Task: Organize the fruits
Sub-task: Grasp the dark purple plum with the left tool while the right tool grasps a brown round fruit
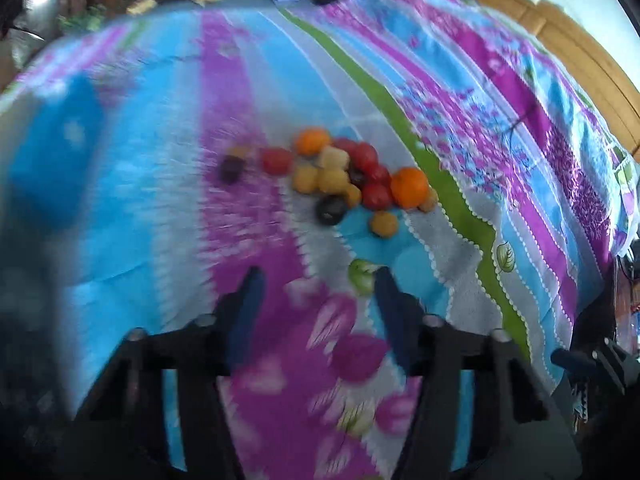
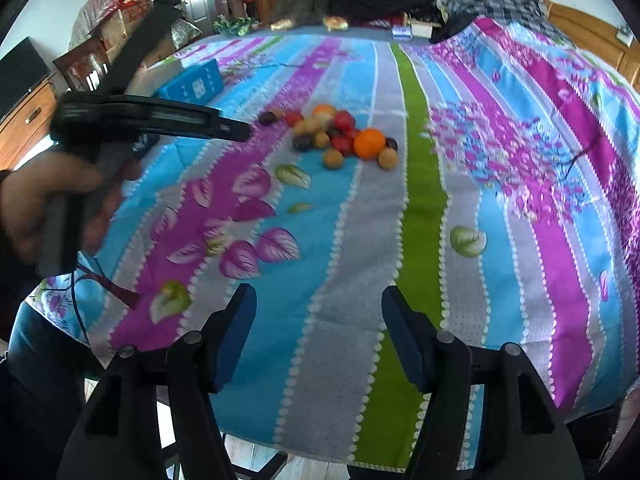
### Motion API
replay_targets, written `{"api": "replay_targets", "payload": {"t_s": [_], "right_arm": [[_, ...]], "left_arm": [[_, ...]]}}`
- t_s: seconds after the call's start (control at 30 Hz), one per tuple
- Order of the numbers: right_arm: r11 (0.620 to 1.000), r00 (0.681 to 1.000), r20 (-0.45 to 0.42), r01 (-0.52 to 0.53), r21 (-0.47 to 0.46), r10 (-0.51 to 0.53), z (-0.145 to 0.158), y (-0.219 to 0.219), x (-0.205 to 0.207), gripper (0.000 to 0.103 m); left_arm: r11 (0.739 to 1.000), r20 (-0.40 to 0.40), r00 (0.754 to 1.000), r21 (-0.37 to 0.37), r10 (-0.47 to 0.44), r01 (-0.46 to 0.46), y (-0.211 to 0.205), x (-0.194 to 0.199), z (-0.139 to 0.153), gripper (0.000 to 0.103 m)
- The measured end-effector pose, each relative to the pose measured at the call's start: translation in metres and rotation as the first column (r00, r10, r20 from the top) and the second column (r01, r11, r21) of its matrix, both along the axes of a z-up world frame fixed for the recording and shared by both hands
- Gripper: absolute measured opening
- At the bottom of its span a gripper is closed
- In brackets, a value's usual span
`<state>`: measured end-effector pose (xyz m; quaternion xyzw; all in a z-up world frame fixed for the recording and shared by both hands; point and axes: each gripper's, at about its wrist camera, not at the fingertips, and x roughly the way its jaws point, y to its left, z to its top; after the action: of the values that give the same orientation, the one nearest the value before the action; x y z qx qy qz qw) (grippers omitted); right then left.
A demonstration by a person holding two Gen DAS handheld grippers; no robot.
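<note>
- Blue-padded fingers of the right gripper (image 2: 318,300) stand wide apart over the near edge of the striped bedspread (image 2: 340,264), with nothing between them.
- Fingers of the left gripper (image 1: 318,284) are likewise spread and hold nothing; that view is smeared, so fine detail is hard to read.
- From the right wrist view, the left gripper juts in from the left side, gripped by the person's left hand (image 2: 44,200), its tip near the fruit.
- Further out, a pile of fruit (image 2: 340,134) lies mid-bed: a large orange (image 2: 369,143), red ones, yellowish ones and a few dark ones, mostly touching.
- A blue box (image 2: 192,84) sits left of the pile, well apart.
</note>
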<state>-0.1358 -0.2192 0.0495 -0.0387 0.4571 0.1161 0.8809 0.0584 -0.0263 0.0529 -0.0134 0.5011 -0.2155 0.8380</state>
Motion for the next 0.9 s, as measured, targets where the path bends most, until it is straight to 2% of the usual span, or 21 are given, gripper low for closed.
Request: {"api": "replay_targets", "payload": {"t_s": [0.13, 0.27, 0.37, 0.4, 0.43, 0.47, 0.53, 0.63, 0.7, 0.77, 0.9], "right_arm": [[1.000, 0.999, -0.034, 0.022, -0.001, -0.022, -0.013, -0.011, 0.015, 0.069], [1.000, 0.999, -0.037, 0.031, 0.001, -0.031, -0.016, -0.017, 0.034, 0.069], [0.999, 0.999, -0.029, 0.034, 0.008, -0.034, -0.017, -0.020, 0.048, 0.069], [0.999, 0.999, -0.025, 0.032, 0.012, -0.032, -0.017, -0.021, 0.051, 0.069], [0.999, 0.999, -0.019, 0.031, 0.017, -0.031, -0.017, -0.021, 0.055, 0.068], [0.999, 1.000, -0.012, 0.028, 0.025, -0.028, -0.017, -0.021, 0.059, 0.068], [0.999, 1.000, 0.000, 0.020, 0.050, -0.020, -0.017, -0.022, 0.066, 0.058], [0.995, 1.000, 0.010, 0.022, 0.098, -0.023, -0.023, -0.026, 0.084, 0.054], [0.992, 0.999, 0.006, 0.038, 0.120, -0.039, -0.027, -0.029, 0.099, 0.041], [0.989, 0.998, -0.003, 0.065, 0.135, -0.066, -0.033, -0.034, 0.121, 0.040], [0.996, 0.998, -0.029, 0.056, 0.075, -0.054, -0.048, -0.033, 0.164, 0.040]], "left_arm": [[0.999, -0.005, 0.999, -0.001, -0.047, 0.047, -0.023, 0.019, -0.026, 0.047], [1.000, 0.016, 1.000, 0.013, -0.021, 0.020, -0.033, 0.038, -0.038, 0.047], [0.999, 0.036, 0.999, 0.025, -0.035, 0.034, -0.037, 0.041, -0.039, 0.046], [0.999, 0.043, 0.998, 0.036, -0.039, 0.038, -0.038, 0.041, -0.040, 0.033], [0.998, 0.045, 0.998, 0.042, -0.039, 0.037, -0.035, 0.040, -0.039, 0.027], [0.999, 0.048, 0.998, 0.035, -0.034, 0.032, -0.032, 0.038, -0.038, 0.027], [1.000, 0.057, 0.998, 0.020, -0.018, 0.017, -0.025, 0.033, -0.036, 0.027], [1.000, 0.058, 0.998, -0.010, 0.000, 0.001, -0.017, 0.023, -0.033, 0.027], [1.000, 0.056, 0.998, -0.026, 0.011, -0.009, -0.011, 0.016, -0.030, 0.027], [0.999, 0.051, 0.998, -0.043, 0.027, -0.025, -0.006, 0.010, -0.029, 0.027], [0.998, 0.044, 0.999, -0.057, 0.026, -0.023, -0.005, 0.006, -0.027, 0.027]]}}
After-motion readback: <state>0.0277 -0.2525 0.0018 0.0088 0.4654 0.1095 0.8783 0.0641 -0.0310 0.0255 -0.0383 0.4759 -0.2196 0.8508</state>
